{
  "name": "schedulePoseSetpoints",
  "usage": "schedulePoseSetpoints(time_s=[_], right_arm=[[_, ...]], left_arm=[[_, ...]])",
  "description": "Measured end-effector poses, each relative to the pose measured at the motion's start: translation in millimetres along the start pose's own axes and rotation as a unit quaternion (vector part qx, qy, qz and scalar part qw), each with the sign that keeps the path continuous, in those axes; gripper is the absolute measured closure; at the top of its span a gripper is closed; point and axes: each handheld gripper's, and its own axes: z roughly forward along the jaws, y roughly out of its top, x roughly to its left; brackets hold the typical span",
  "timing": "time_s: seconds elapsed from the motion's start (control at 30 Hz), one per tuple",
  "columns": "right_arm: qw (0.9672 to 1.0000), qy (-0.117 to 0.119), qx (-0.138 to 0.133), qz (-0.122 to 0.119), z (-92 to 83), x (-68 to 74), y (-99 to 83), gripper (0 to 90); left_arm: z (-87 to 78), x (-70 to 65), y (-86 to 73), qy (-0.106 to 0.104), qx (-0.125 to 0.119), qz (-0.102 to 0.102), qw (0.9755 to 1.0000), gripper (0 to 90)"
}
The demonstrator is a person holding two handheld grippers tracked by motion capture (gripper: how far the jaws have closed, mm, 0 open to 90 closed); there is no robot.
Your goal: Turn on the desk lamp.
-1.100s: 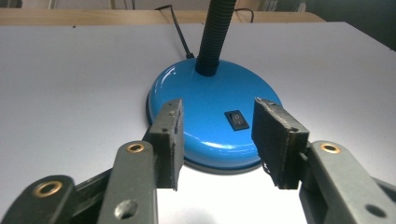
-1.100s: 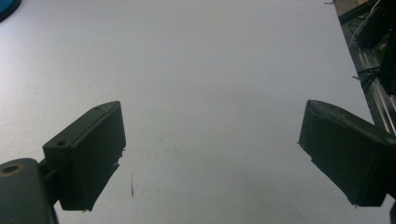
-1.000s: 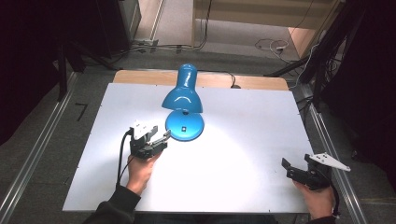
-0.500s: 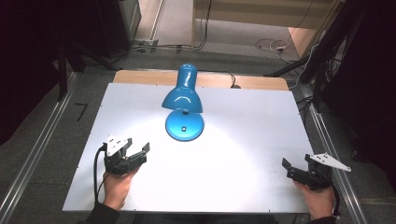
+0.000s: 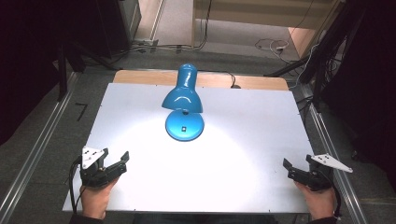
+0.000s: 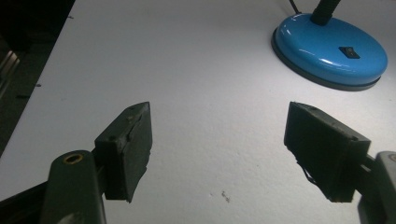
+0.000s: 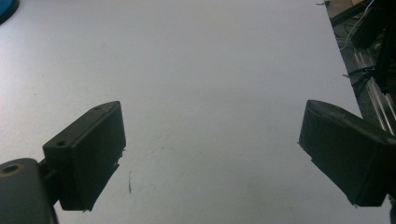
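High view: a blue lamp is lit on a white worktop, with one gripper at each near corner.

At the near left corner of the worktop [image 5: 140, 196] the left gripper [image 5: 116, 162] is held in a hand [image 5: 95, 201], and its fingers [image 6: 128, 149] are spread wide with nothing between them. In the left gripper view, bare white worktop is seen between the fingers, and the round blue base of the lamp [image 6: 330, 50] is seen ahead to the right, well apart. In the middle, toward the far side, the lamp [image 5: 183, 95] is stood upright with its shade pointed down, and a bright patch is thrown on the worktop. At the near right corner the right gripper [image 5: 293, 169] is held, and its fingers [image 7: 88, 154] are spread wide too, over bare worktop.
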Motion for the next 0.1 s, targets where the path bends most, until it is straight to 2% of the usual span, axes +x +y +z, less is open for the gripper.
schedulePoseSetpoints(time_s=[0.1], right_arm=[[1.0,-0.002,-0.001,0.0,-0.8,-0.9,-1.2,5.9]], left_arm=[[-0.3,4.1,-1.2,-0.001,0.005,-0.018,0.9998,19.6]])
